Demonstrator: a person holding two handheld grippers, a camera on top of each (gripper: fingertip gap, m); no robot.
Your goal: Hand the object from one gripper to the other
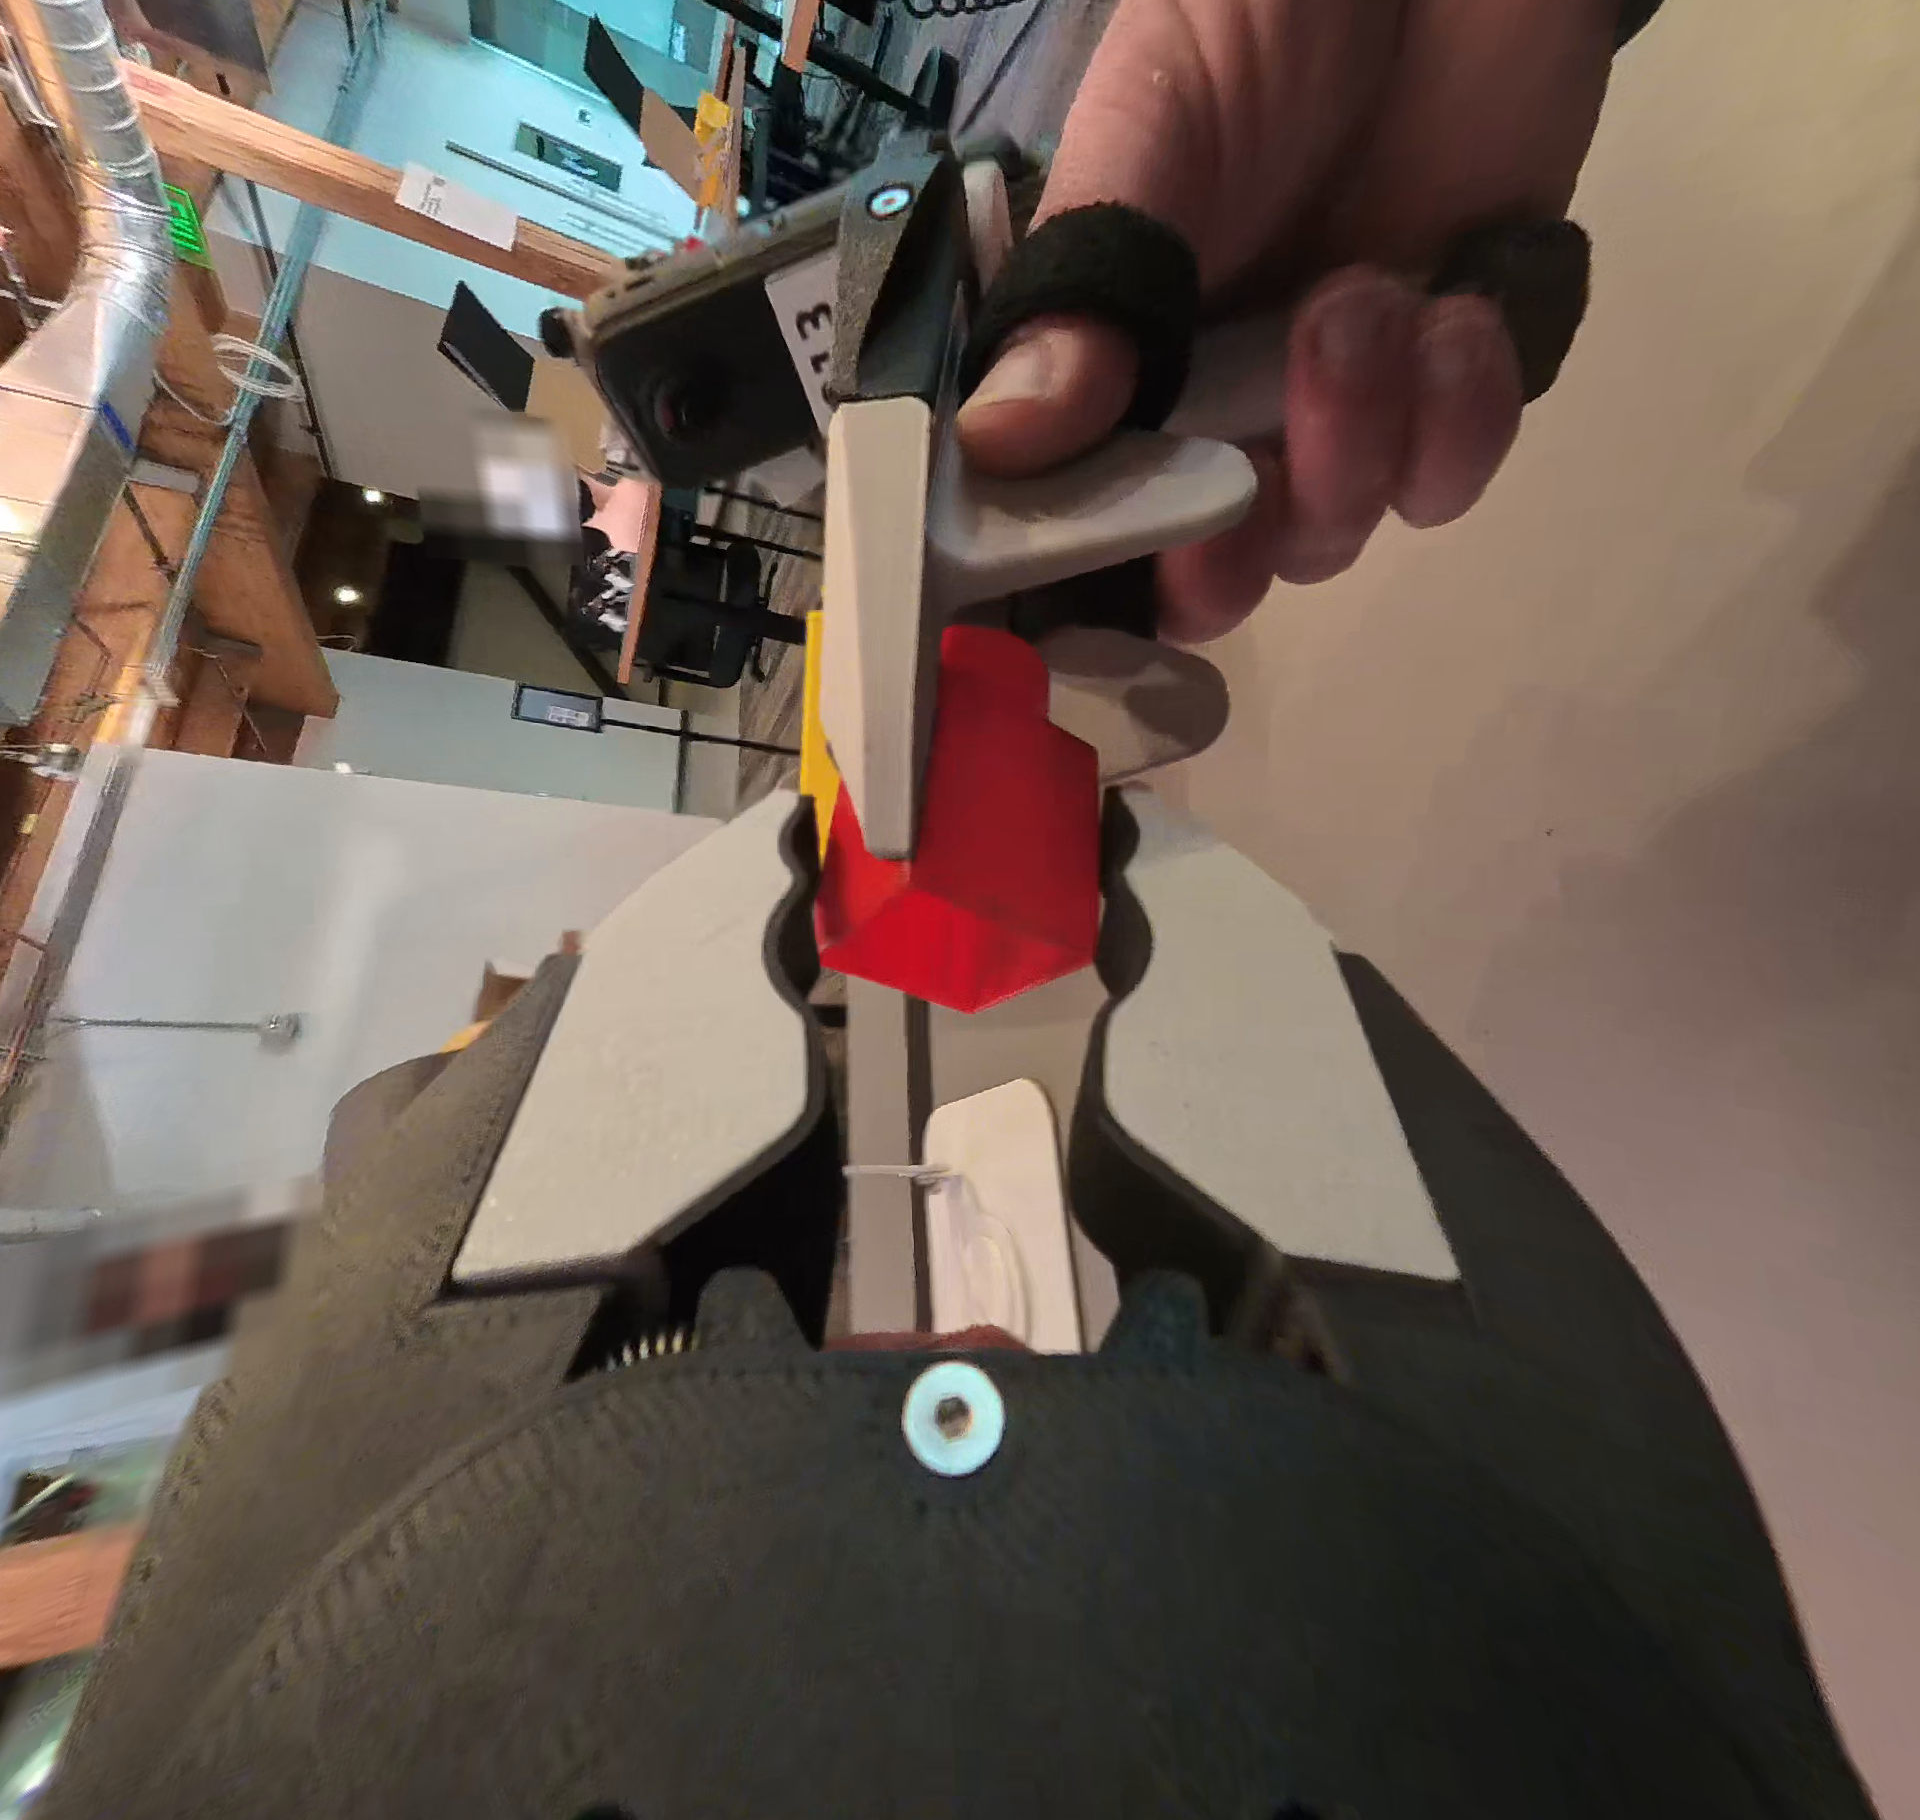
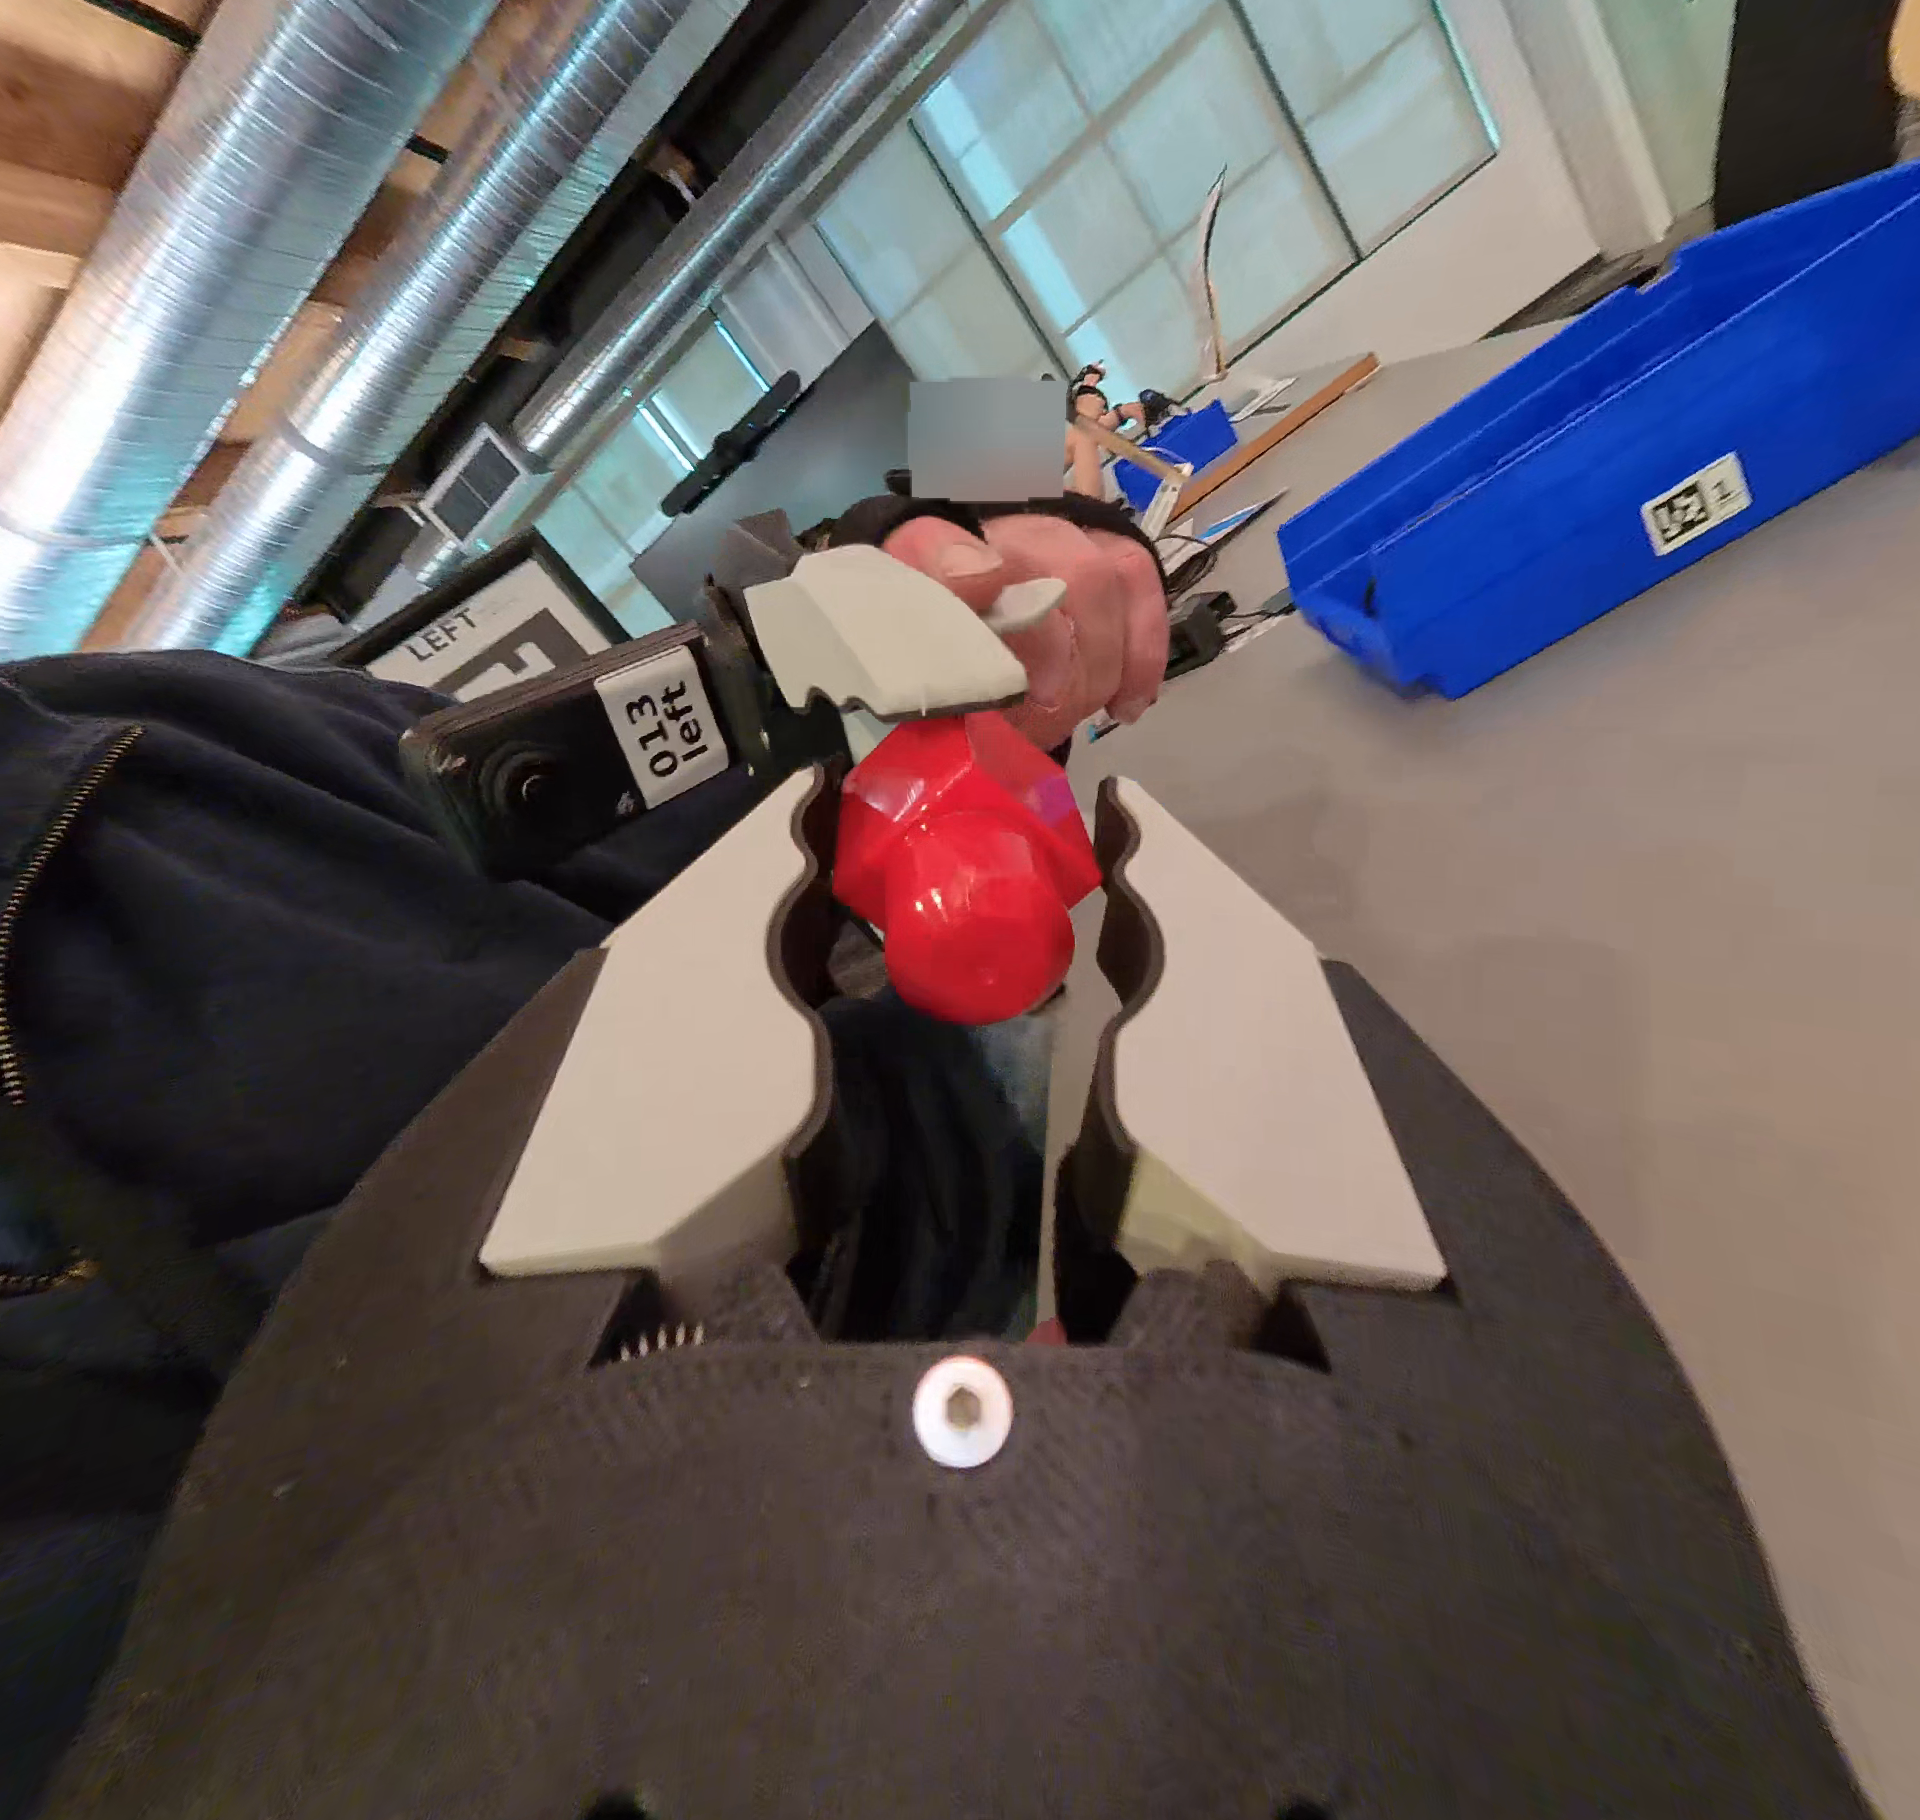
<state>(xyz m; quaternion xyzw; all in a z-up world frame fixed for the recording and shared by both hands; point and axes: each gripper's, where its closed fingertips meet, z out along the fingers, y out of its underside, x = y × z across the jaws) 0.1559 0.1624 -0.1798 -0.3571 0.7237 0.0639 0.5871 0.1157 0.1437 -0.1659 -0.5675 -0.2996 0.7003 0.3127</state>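
A red plastic object, faceted with a rounded end [image 1: 997,835], is held in the air between both grippers. My left gripper [image 1: 956,820] is shut on its sides. In the left wrist view one finger [image 1: 878,627] of the right gripper lies across the object from above, with a hand [image 1: 1299,212] behind it. In the right wrist view the object [image 2: 966,897] sits between my right gripper [image 2: 958,788] fingertips, which press on both its sides. The left gripper's upper finger [image 2: 883,627] grips its far end; its lower finger is hidden.
A blue bin [image 2: 1558,523] stands on the grey table [image 2: 1558,991] to the right, with a smaller blue bin [image 2: 1184,440] farther back. A person's dark jacket [image 2: 208,939] fills the left of the right wrist view. My two grippers' fingertips are within a few centimetres of each other.
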